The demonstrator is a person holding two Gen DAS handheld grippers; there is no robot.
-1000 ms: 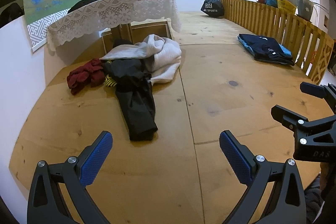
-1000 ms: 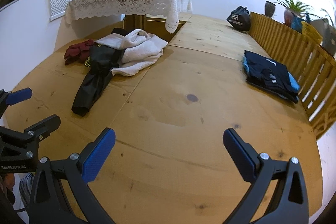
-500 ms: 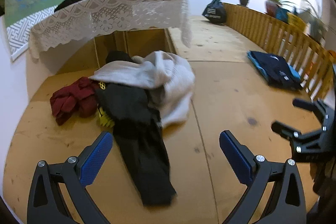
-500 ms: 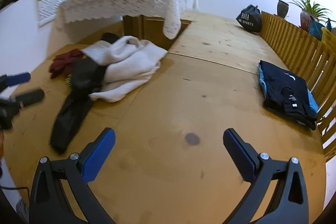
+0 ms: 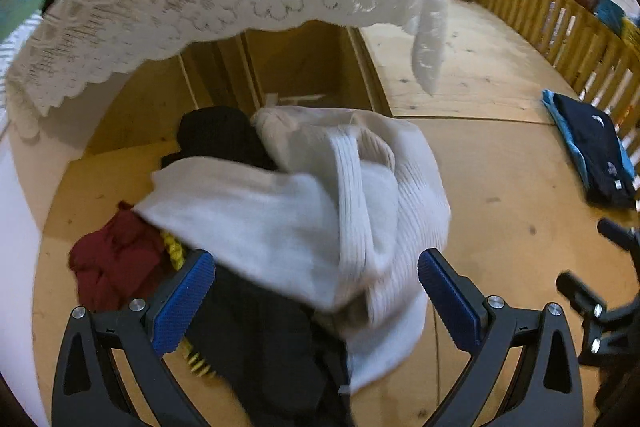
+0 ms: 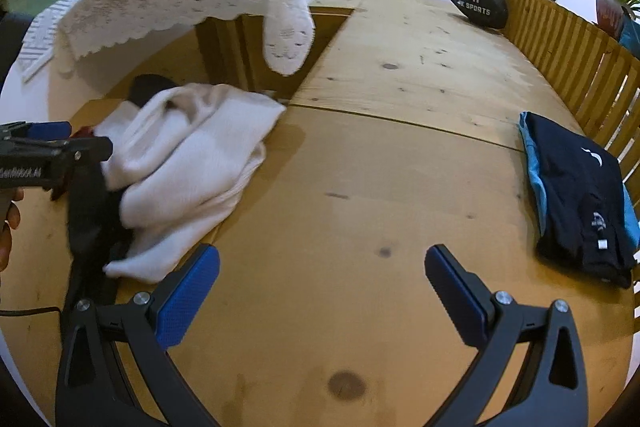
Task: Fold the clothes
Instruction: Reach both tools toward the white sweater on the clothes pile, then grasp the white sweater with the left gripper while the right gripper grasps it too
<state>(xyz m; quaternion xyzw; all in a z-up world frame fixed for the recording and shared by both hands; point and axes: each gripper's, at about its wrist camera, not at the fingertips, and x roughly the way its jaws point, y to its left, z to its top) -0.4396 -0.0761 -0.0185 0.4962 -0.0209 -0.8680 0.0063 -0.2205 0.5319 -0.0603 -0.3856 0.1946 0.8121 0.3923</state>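
left tool jaws wide, empty, over unfolded heap: white sweater on black garment, red garment beside | right tool wide, empty, above bare table | folded navy stack by fence | step: likely picking next piece | next: pinch one garment edge, pull clear

White sweater, maroon garment, navy stack.

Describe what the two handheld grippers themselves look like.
Both the left gripper and the right gripper have matte black angular frames with triangular cut-outs, silver screw heads, and flat fingers faced with textured blue pads. The left gripper's side carries blurred white lettering, and a thin black cable lies near it.
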